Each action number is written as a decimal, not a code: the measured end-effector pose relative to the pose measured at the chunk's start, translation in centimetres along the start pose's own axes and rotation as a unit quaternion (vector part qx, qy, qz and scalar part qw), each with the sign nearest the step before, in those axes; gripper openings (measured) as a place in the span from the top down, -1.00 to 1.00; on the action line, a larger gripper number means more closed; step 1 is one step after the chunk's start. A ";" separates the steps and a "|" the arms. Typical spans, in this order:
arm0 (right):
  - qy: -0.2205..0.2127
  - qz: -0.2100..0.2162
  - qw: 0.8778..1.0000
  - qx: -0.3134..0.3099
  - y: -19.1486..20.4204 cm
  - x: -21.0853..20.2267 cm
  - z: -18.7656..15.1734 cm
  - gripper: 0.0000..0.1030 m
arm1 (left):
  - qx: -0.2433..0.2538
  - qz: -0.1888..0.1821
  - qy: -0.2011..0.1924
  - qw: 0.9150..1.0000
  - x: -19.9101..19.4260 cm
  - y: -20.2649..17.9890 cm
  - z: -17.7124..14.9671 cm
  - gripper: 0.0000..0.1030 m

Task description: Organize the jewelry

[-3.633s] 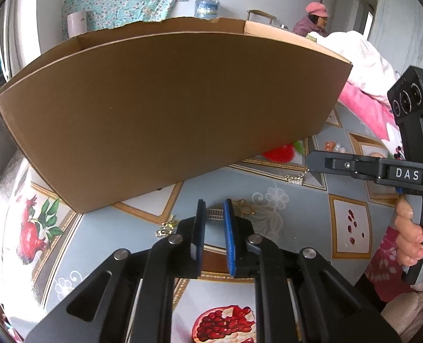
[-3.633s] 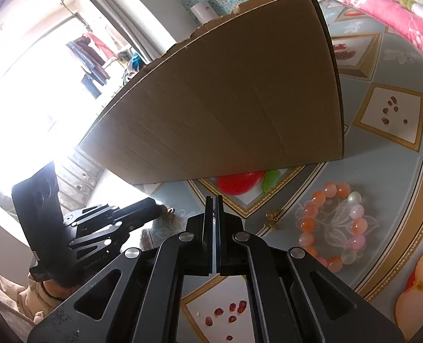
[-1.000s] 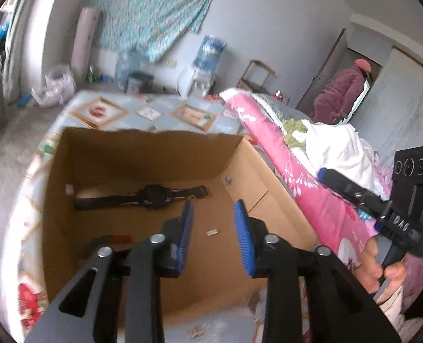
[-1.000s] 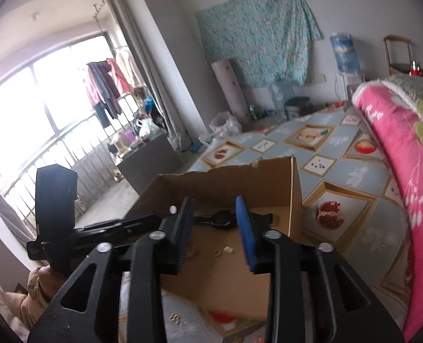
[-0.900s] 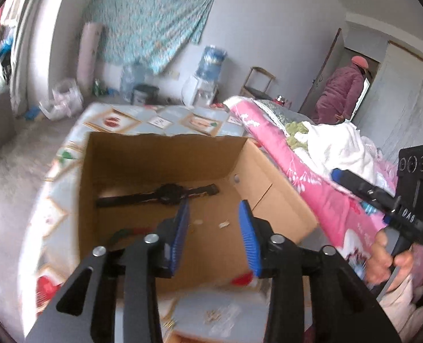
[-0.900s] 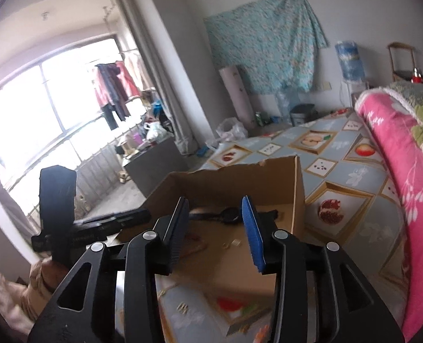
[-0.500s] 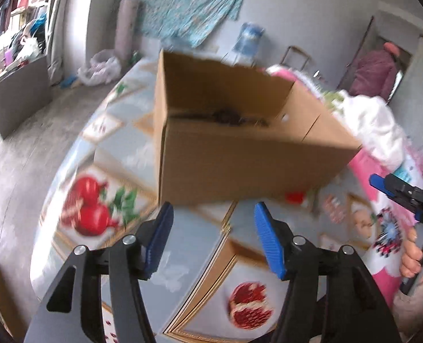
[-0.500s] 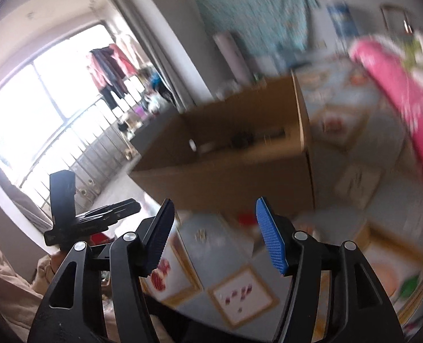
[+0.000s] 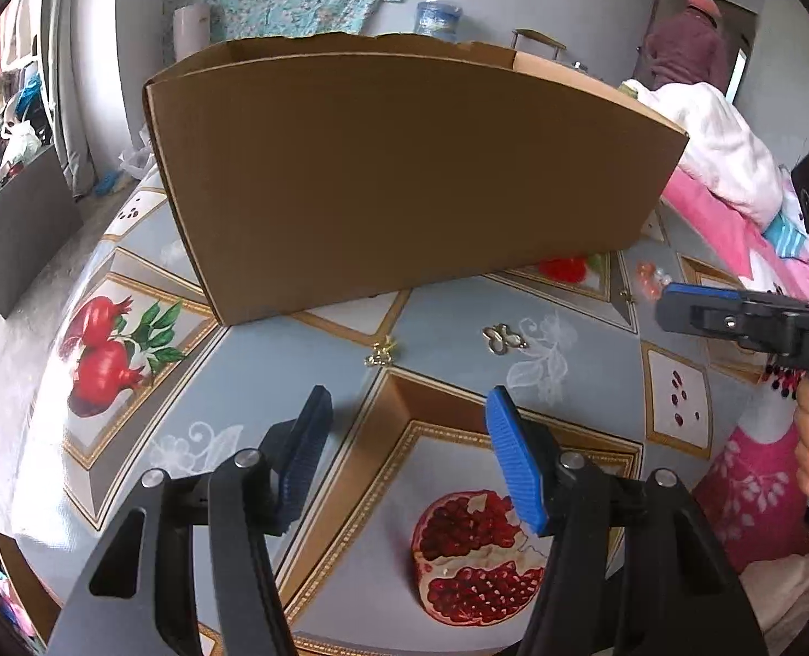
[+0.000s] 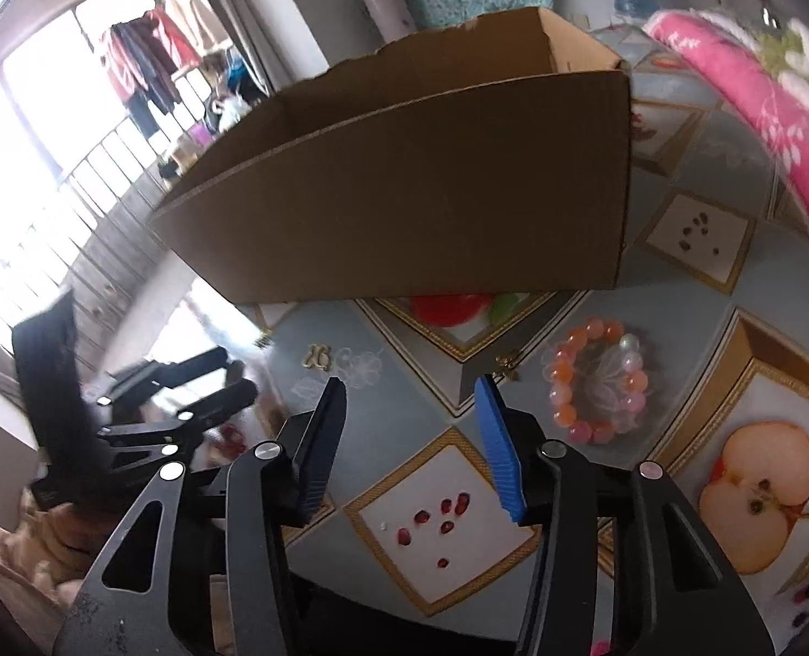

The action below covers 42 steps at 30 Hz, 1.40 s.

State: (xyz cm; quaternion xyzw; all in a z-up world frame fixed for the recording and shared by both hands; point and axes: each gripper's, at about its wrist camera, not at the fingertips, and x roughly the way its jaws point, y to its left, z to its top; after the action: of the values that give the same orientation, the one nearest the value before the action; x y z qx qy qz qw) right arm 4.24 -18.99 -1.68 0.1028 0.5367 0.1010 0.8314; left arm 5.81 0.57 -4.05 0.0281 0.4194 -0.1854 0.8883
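A brown cardboard box (image 9: pixel 404 175) stands on the fruit-patterned tablecloth; it also shows in the right wrist view (image 10: pixel 421 186). Its inside is hidden. A small gold earring (image 9: pixel 381 352) and a gold clasp piece (image 9: pixel 503 338) lie in front of the box. A pink and orange bead bracelet (image 10: pixel 596 380) lies right of a small gold charm (image 10: pixel 508 363); another gold piece (image 10: pixel 317 356) lies to the left. My left gripper (image 9: pixel 407 437) is open and empty above the cloth, short of the earring. My right gripper (image 10: pixel 410 415) is open and empty, near the charm.
The other gripper shows at the right edge of the left wrist view (image 9: pixel 743 322) and at the left of the right wrist view (image 10: pixel 147 415). A pink blanket (image 10: pixel 760 87) lies along the table's right side. A person in pink (image 9: pixel 689 38) stands at the back.
Both grippers have dropped from above the box, where a black watch showed inside, to low over the tablecloth in front of it. Both jaws opened wider.
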 end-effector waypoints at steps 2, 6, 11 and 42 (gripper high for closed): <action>0.003 -0.020 1.000 -0.007 0.0 0.5 0.1 0.20 | 0.004 0.001 -0.004 1.000 0.0 -0.1 0.0 -0.11; 0.005 -0.048 0.999 -0.010 -0.1 1.4 0.2 0.30 | 0.013 0.004 -0.010 1.000 0.2 -0.4 0.0 -0.12; 0.001 -0.086 0.996 -0.038 0.1 2.2 0.4 0.35 | 0.027 0.008 -0.014 1.000 0.3 -0.7 -0.1 -0.14; -0.008 -0.089 0.993 -0.083 -0.1 4.7 0.3 0.82 | 0.047 0.020 -0.018 0.999 1.1 -1.4 -0.1 -0.21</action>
State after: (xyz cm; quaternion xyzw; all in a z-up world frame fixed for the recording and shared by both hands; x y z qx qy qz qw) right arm 6.36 -17.77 -5.65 -0.0135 0.5268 0.0699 0.8470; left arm 5.85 -1.07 -4.75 0.0749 0.3931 -0.1875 0.8970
